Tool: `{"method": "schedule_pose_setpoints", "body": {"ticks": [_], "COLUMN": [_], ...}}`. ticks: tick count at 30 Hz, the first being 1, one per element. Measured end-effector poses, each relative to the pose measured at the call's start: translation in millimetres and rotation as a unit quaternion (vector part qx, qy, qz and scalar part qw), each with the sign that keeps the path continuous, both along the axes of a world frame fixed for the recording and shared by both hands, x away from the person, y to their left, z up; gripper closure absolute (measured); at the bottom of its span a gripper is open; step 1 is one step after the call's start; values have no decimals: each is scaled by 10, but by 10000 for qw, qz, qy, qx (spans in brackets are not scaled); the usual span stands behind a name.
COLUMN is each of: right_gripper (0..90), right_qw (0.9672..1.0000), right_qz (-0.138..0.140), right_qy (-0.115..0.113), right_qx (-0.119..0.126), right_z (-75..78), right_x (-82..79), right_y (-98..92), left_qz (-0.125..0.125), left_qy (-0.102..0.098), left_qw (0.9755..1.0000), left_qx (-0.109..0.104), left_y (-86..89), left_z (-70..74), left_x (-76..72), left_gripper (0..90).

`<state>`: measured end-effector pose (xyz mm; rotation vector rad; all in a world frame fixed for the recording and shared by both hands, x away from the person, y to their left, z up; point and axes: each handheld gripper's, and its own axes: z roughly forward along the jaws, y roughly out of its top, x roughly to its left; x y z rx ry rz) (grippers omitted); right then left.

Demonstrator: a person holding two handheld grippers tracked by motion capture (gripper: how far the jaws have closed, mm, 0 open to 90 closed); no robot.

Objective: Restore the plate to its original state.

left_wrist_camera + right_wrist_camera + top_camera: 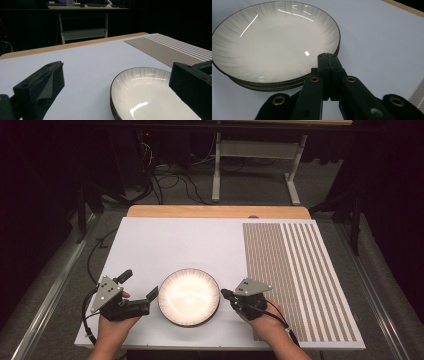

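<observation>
A stack of shallow white plates (189,297) with dark rims and grey radial streaks sits near the front middle of the white board. My left gripper (138,284) lies just left of the stack, open, with one jaw near the rim and nothing between the jaws. In the left gripper view the plates (150,95) lie low at the right between the wide-apart jaws of the left gripper (116,71). My right gripper (226,294) rests just right of the stack, shut and empty. In the right gripper view the right gripper (327,56) points its tips at the edge of the plates (274,42).
The white board (175,245) covers a wooden table (215,211). A brown and white striped mat (300,270) fills the board's right side. Beyond the table are a white table frame (216,170) and cables on the grey floor.
</observation>
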<state>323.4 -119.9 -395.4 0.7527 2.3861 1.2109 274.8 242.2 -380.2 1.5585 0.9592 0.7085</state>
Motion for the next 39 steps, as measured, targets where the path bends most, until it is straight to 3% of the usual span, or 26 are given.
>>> {"method": "schedule_pose_setpoints", "body": {"ticks": [6,9,15,24,29,39], "right_gripper": [843,771,521,10,4,4], "right_qw": [9996,9988,9964,9927,9899,9898], "right_qz": [-167,-302,-495,-638,-749,-785], "right_qy": [-15,-34,-131,-222,-523,-478], "right_qx": [244,380,678,999,1083,1092], "right_z": [89,128,164,142,133,136], "right_x": [-20,-35,-52,-98,-125,-101], "right_y": [-216,-338,-597,-747,-758,-780], "left_qz": [-13,-35,-46,-48,-78,-92], "left_qy": [27,50,64,104,122,169], "left_qw": [10000,10000,10000,9999,9999,9997], "left_qx": [13,32,36,-34,17,122], "left_y": [1,-6,-9,3,-9,-55], "left_z": [-8,-15,-20,-36,-45,-50], "left_x": [7,11,16,26,40,63], "left_gripper": [5,5,5,5,5,1]}}
